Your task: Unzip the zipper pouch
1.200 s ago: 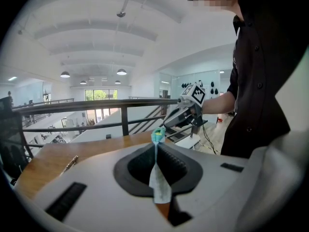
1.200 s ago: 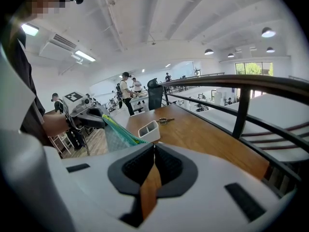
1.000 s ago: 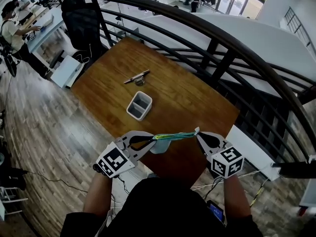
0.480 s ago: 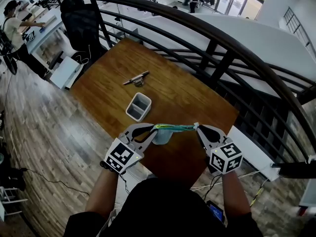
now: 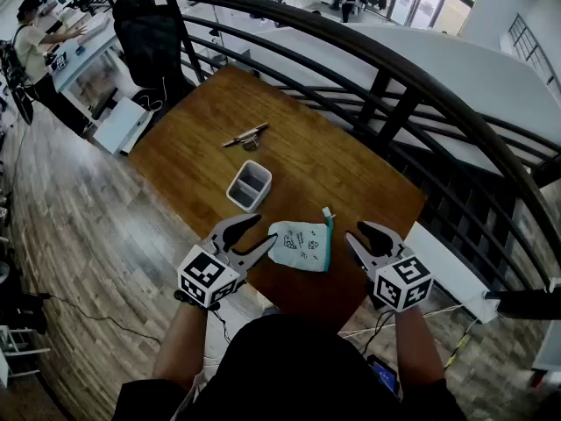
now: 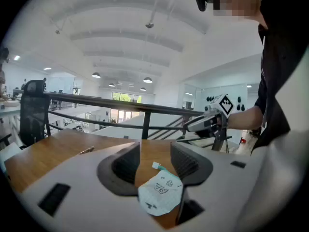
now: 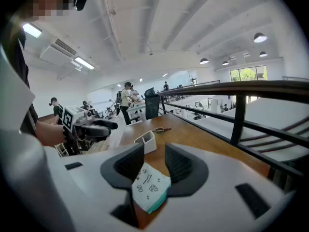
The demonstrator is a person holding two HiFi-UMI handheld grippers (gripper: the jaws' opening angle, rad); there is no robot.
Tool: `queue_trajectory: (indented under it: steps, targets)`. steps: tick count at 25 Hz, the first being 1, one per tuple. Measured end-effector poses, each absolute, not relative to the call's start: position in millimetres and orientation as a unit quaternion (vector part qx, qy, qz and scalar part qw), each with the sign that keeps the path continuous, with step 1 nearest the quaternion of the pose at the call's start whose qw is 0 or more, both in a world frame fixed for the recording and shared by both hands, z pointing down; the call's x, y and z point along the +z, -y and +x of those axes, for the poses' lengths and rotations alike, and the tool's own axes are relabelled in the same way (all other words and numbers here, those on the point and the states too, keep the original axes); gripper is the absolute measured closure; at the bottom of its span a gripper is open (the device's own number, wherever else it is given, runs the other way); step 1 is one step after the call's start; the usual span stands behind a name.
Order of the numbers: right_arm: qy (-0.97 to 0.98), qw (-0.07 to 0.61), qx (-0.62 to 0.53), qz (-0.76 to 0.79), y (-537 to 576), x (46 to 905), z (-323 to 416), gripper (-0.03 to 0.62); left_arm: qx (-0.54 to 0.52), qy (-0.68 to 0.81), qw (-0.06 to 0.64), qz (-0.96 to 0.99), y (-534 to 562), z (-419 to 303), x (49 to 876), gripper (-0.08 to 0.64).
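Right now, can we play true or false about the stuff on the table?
The white fabric zipper pouch with a teal edge lies flat on the brown wooden table. True.
The left gripper squeezes the pouch. False: its fingers are opening, and the pouch lies loose just ahead of them.
The white plastic two-compartment bin stands beyond the pouch. True.
The pouch sits inside the bin. False: it lies on the table, apart from the bin.

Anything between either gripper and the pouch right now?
Nothing visible. The pouch lies on the table between the left gripper and the right gripper, both jaws opening, holding nothing. The white bin stands farther back, off both paths.
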State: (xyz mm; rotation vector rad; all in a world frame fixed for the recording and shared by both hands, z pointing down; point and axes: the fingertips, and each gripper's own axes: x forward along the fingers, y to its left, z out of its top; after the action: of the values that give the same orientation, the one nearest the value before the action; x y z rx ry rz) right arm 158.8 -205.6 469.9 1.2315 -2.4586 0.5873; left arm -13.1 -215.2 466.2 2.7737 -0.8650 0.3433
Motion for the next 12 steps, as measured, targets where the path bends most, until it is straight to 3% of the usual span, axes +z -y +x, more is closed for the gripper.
queue_trajectory:
  steps: [12]
  targets:
    - [0.864, 0.134, 0.200, 0.442, 191, 466, 163, 0.497, 0.030, 0.429, 0.153, 0.890, 205, -100, 450, 0.359]
